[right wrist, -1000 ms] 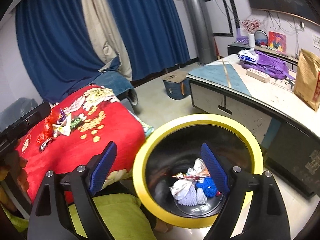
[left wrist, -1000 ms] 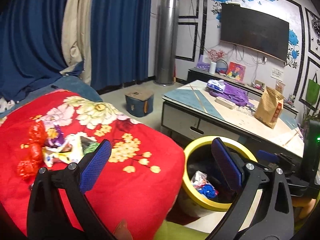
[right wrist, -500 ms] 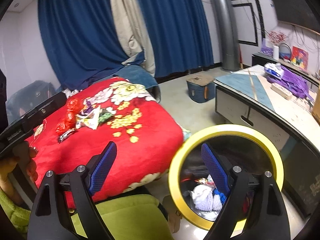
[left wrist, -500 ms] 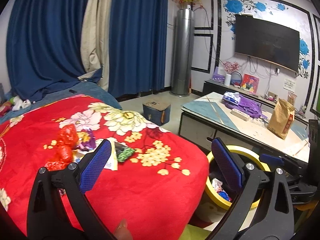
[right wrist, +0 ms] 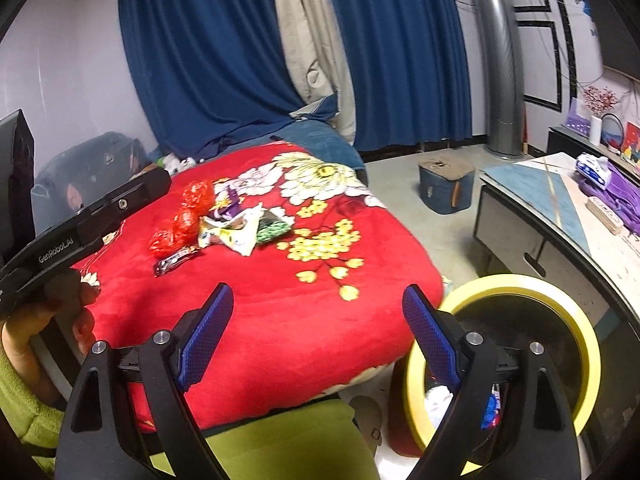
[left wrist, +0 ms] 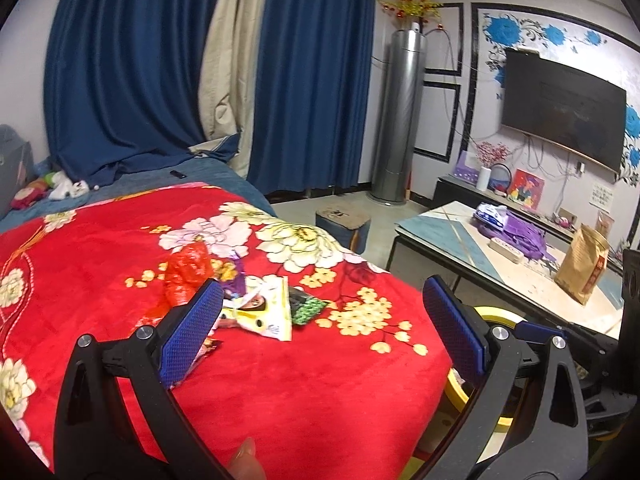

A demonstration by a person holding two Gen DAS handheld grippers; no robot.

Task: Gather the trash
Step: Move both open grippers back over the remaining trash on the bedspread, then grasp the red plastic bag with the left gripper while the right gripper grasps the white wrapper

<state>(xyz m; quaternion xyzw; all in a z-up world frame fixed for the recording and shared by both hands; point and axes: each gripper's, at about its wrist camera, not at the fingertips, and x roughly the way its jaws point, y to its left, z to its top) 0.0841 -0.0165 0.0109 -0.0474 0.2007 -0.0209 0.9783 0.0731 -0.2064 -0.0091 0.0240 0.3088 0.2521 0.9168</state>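
red floral blanket (left wrist: pixel 280 380) | blue curtains (left wrist: pixel 132 60) | left tool (left wrist: pixel 320 320), right tool (right wrist: pixel 316 328) wide apart, empty

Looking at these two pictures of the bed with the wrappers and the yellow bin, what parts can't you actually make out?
- Yellow-rimmed bin, right wrist view: its contents are mostly hidden by the right tongs; only scraps show.
- Same bin, left wrist view: only a sliver of rim shows behind the left tongs.
- Dark wrapper: the left tongs' pad covers most of it in the left wrist view.
- Print on the white wrapper: too small to read.
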